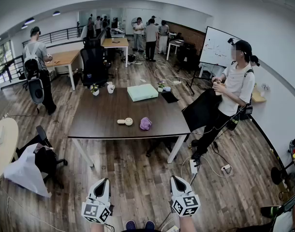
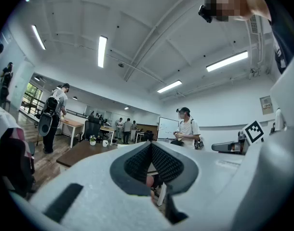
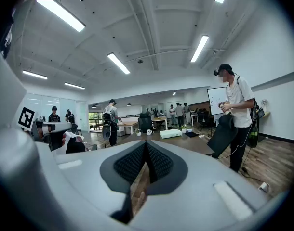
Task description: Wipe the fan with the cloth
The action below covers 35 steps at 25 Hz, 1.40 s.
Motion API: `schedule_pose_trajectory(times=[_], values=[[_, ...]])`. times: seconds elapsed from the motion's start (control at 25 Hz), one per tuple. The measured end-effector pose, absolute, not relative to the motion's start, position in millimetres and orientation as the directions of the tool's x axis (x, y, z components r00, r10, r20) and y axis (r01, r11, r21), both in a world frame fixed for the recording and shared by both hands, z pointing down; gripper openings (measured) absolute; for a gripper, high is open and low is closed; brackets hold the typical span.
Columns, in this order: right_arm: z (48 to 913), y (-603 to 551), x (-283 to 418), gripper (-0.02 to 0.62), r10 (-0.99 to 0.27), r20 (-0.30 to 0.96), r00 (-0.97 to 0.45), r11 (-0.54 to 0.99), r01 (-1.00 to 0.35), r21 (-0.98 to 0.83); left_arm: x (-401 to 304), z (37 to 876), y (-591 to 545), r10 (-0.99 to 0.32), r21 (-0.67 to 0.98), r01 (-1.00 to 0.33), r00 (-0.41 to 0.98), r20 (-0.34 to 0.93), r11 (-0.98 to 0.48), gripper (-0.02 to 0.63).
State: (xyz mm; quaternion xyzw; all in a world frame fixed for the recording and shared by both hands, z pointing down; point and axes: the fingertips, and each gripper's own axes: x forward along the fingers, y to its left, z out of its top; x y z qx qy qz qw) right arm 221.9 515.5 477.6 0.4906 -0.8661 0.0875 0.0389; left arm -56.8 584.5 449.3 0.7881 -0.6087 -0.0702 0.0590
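A small cream hand-held fan point(image 1: 125, 122) lies on the dark table point(image 1: 99, 124) near its front edge. A crumpled purple cloth point(image 1: 145, 123) sits just to its right. Both grippers are well short of the table, low in the head view above the wooden floor. My left gripper point(image 1: 105, 181) point(image 2: 151, 146) is shut with nothing between its jaws. My right gripper point(image 1: 175, 179) point(image 3: 146, 143) is shut too and also holds nothing. The gripper views look level across the room; fan and cloth cannot be made out in them.
On the table stand a pale green box point(image 1: 142, 92), a white cup point(image 1: 110, 88), a small plant point(image 1: 95, 89) and a black pad point(image 1: 169, 96). A person point(image 1: 234, 88) stands at its right. A chair with a white bag point(image 1: 26, 173) is left; a power strip point(image 1: 193, 166) lies on the floor.
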Motion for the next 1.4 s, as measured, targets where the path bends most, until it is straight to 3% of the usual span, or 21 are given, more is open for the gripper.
schedule_pose_trajectory(times=[0.76, 1.4], values=[[473.8, 518.2, 178.5, 0.012, -0.848, 0.123, -0.516, 0.5, -0.855, -0.138, -97.4, 444.7, 585.9, -0.959, 0.17, -0.943, 0.279, -0.056, -0.285, -0.003], [487.3, 518.7, 171.8, 0.011, -0.891, 0.145, -0.43, 0.407, -0.898, -0.164, -106.0, 443.9, 583.1, -0.947, 0.144, -0.936, 0.318, -0.054, -0.322, -0.003]])
